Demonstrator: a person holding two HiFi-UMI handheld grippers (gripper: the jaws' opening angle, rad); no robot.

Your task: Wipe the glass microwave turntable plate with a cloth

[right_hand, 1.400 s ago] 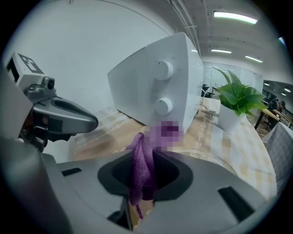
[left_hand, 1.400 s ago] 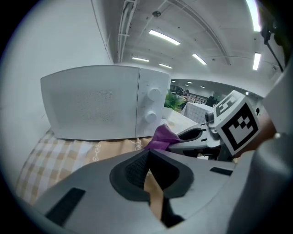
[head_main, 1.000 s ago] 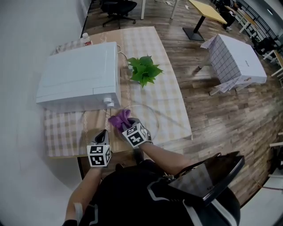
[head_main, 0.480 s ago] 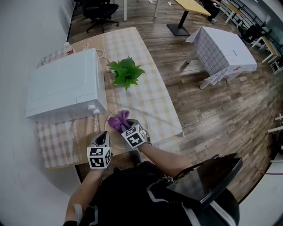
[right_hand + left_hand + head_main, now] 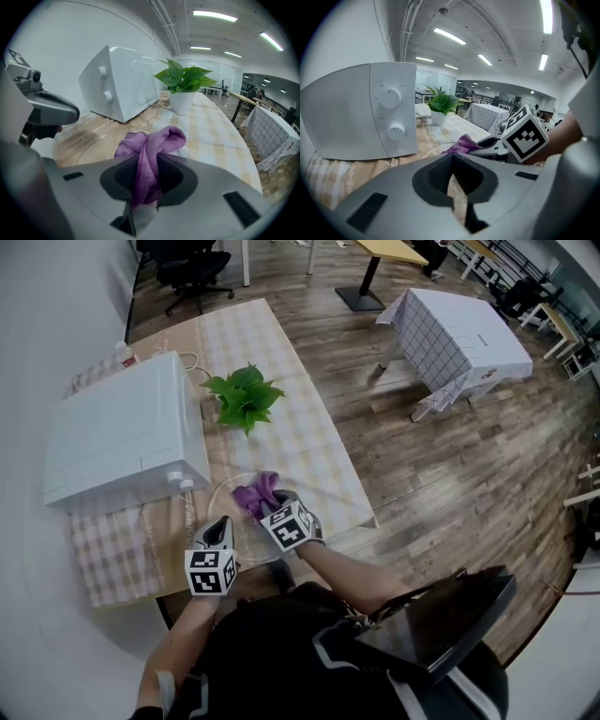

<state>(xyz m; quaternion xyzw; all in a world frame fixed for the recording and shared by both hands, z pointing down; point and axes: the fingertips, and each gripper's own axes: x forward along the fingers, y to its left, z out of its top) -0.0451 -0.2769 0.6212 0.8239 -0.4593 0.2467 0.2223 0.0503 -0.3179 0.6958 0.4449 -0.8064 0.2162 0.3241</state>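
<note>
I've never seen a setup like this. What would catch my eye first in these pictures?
The bright purple cloth stands out first, bunched and clamped in the right gripper over a clear glass plate near the table's front edge. Just behind the plate sits a big white microwave, and beside it a leafy green potted plant on the checked tablecloth.

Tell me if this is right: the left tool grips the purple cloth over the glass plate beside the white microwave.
No, the side is wrong. The right tool grips the purple cloth over the glass plate beside the white microwave. The right gripper view shows the cloth pinched between its jaws.
</note>
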